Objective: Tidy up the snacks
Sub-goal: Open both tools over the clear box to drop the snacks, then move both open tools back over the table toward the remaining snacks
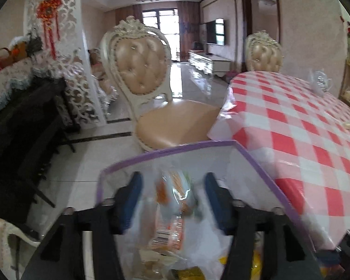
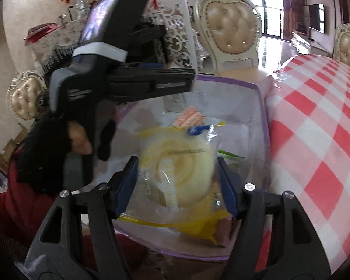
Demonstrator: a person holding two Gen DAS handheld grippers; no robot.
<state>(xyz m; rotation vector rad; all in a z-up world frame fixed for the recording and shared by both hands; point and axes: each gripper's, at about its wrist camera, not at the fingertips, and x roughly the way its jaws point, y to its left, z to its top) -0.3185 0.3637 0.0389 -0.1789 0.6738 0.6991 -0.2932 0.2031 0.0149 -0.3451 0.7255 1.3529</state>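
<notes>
Snacks sit in both grippers: the right gripper clamps a yellow-wrapped roll cake, the left gripper an orange packet, over the purple-rimmed box beside the table.

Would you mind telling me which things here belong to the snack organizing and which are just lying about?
Part of the job:
- purple-rimmed bin
- yellow-wrapped round cake, between the right gripper fingers
- orange snack packet, between the left gripper fingers

Just lying about:
- checkered tablecloth
- glass teapot
- cream chair
</notes>
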